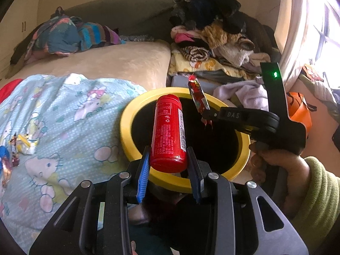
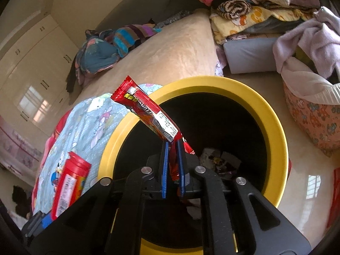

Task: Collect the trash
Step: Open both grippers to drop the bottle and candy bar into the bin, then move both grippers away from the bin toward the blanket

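A bed with a cartoon-print sheet fills the left; just beside it stands a yellow-rimmed bin holding crumpled wrappers at its bottom. The left gripper is closed on a red bottle, its far end over the bin's opening. The right gripper, jaws nearly together, pinches a red snack wrapper over the opening.

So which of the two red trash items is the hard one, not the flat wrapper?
The red plastic bottle, held by the left gripper above the yellow bin. The right gripper holds the thin red wrapper.
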{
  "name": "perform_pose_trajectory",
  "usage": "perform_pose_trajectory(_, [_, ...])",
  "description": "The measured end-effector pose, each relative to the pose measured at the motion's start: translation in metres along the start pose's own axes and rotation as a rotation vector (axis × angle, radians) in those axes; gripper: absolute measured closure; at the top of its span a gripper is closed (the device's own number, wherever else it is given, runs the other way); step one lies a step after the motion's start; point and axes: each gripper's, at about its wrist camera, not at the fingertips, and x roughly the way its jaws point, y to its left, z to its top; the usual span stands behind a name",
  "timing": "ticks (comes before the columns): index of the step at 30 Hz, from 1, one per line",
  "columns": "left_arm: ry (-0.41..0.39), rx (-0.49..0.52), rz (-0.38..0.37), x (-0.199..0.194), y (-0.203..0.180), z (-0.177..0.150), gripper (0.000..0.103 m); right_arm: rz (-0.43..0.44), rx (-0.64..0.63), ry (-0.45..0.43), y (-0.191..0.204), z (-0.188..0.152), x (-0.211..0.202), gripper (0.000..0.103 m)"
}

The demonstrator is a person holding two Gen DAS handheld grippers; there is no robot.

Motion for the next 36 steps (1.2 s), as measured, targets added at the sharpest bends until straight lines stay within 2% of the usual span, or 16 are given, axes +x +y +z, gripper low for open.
perform_pose_trajectory(6, [0.025,0.014,-0.008,0.022,-0.006,0.007,0.071,-0.017,0.04,0.002,-0.01,0.001,0.0,0.092])
perform_pose_trajectory(9, [0.032,-0.01,-0.009,0.032,-0.003,0.012,0.069,-0.026,0.058,0.003,-0.015,0.001,0.001,0.084])
perform_pose_trajectory(10, [0.031,-0.026,-0.003,0.034,0.0,0.014,0.06,-0.031,0.065,0.0,-0.016,0.001,0.001,0.078])
perform_pose_trajectory(12, [0.015,-0.043,0.006,0.031,0.004,0.015,0.042,-0.038,0.069,-0.009,-0.017,0.001,-0.001,0.076])
perform_pose_trajectory(14, [-0.006,-0.057,0.007,0.024,0.009,0.016,0.038,-0.047,0.06,-0.021,-0.016,0.001,-0.003,0.067])
perform_pose_trajectory(16, [-0.023,-0.066,0.03,0.017,0.013,0.016,0.022,-0.057,0.042,-0.033,-0.012,0.0,-0.004,0.061])
perform_pose_trajectory(18, [-0.035,-0.082,0.039,0.009,0.018,0.016,0.016,-0.067,0.006,-0.049,-0.004,0.0,-0.006,0.06])
perform_pose_trajectory(21, [-0.052,-0.108,0.062,-0.002,0.025,0.014,0.008,-0.082,-0.054,-0.088,0.008,0.0,-0.012,0.043])
perform_pose_trajectory(26, [-0.079,-0.134,0.097,-0.02,0.035,0.012,0.007,-0.091,-0.128,-0.139,0.024,-0.002,-0.022,0.034])
perform_pose_trajectory(36, [-0.142,-0.191,0.161,-0.053,0.059,0.008,0.007,-0.051,-0.2,-0.173,0.047,-0.01,-0.033,0.031])
